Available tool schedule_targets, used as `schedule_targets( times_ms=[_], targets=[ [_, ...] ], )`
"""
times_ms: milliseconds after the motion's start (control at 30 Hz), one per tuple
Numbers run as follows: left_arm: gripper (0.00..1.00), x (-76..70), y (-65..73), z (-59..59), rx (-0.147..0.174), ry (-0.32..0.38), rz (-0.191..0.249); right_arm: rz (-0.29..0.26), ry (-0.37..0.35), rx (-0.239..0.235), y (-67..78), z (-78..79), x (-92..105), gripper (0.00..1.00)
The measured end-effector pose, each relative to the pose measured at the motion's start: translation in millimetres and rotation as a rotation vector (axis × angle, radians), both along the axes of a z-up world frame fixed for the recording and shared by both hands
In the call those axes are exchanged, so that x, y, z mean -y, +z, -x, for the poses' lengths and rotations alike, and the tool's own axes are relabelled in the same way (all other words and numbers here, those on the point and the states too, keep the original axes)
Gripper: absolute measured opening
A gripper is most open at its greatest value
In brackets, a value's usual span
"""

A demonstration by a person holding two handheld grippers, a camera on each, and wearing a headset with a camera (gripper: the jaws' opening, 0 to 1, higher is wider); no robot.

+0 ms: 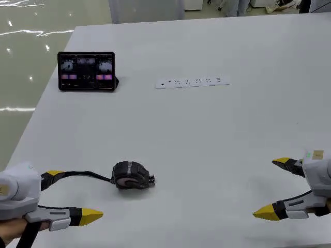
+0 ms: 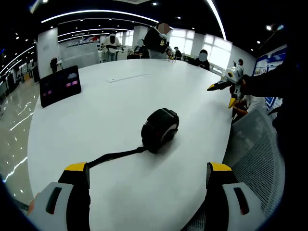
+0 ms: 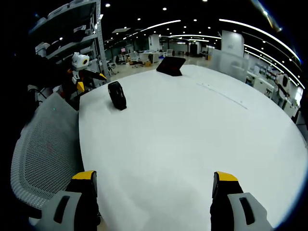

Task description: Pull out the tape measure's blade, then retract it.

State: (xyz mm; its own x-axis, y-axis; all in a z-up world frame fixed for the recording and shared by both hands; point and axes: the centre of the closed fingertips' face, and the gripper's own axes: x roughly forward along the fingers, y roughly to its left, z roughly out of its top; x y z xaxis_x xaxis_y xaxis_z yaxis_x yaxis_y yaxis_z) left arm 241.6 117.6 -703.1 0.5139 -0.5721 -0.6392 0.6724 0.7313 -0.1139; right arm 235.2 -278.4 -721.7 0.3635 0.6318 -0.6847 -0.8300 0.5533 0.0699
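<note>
This looks like a large open-plan lab or workshop hall. Long curved strips of ceiling light (image 2: 96, 11) run above a glossy pale floor (image 1: 23, 62), tall metal storage shelving (image 3: 72, 21) stands to one side, and several people (image 2: 112, 45) stand in the background. The broad white counter (image 1: 232, 144) carries a black tablet propped on a stand (image 1: 86, 71) and a white multi-socket power strip (image 1: 192, 81), and a grey mesh office chair (image 3: 41, 154) sits at its edge.

White table (image 1: 232, 150): carries a tablet (image 1: 86, 71), propped upright with its screen lit.
Power strip (image 1: 192, 82): lies flat on the table, right of the tablet, well apart from it.
Glossy floor (image 1: 23, 62): left of the tablet.
</note>
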Motion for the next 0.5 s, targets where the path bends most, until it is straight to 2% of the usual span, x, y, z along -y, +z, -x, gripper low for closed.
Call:
schedule_targets(
  times_ms=[233, 500],
  targets=[
    [0.99, 0.4, -2.3, 3.8, -0.026, -0.006, 0.004, -0.014, -0.026, 0.012, 3.9, -0.8, 8.0, 0.99],
    [0.99, 0.6, -2.3, 4.6, -0.028, -0.011, 0.002, -0.018, -0.043, 0.009, 5.7, 0.6, 13.7, 0.99]
  ],
)
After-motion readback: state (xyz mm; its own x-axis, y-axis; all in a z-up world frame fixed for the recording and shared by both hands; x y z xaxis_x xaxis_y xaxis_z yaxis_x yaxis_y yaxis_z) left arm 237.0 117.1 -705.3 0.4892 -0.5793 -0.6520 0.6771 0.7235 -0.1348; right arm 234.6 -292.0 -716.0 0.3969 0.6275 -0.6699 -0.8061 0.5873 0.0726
